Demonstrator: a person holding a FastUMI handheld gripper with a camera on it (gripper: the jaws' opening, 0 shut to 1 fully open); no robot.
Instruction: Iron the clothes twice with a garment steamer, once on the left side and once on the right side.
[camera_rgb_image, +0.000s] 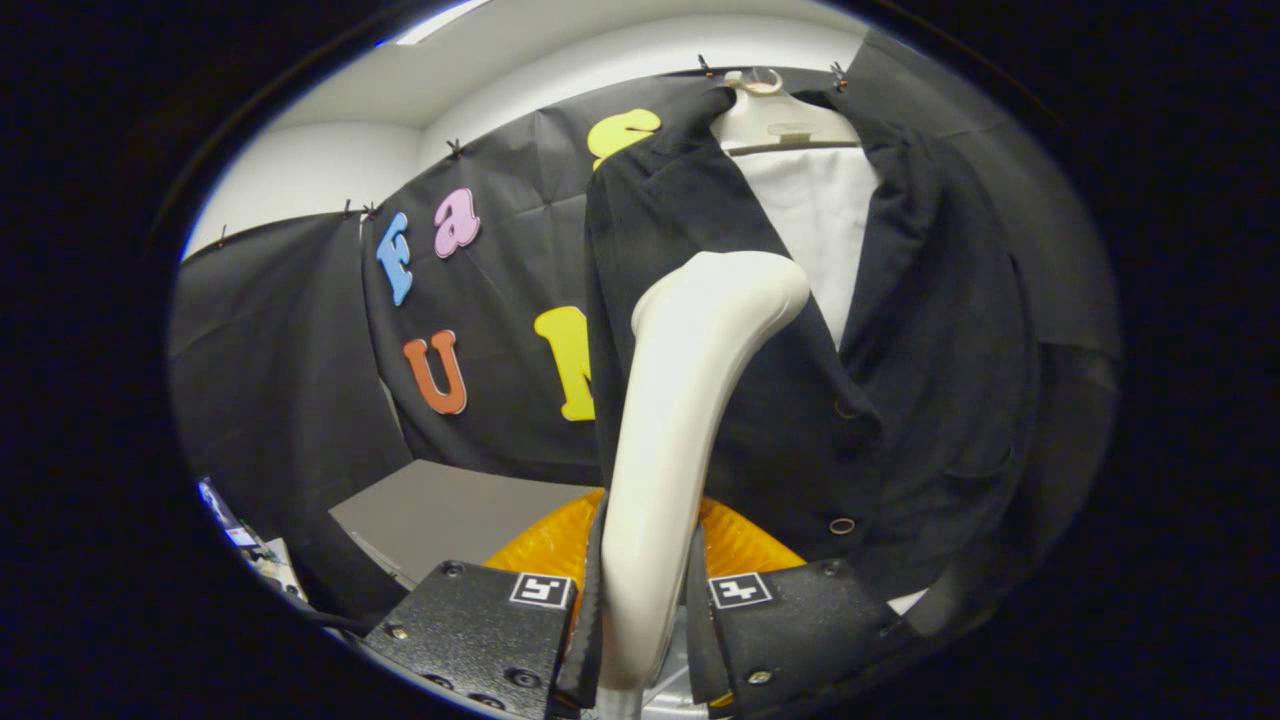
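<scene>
Tool (640, 640) clamped on steamer (690, 400) handle, both fingers pressing. Rigid, smooth plastic, likely top-heavy: grip low. Jacket (930, 350) soft, hangs loose.

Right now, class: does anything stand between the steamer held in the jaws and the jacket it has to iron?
Nothing visible does. The gripper is shut on the steamer, whose head rises just in front of the dark jacket hanging on its hanger. The orange basket sits lower, behind the handle, out of the path.
</scene>
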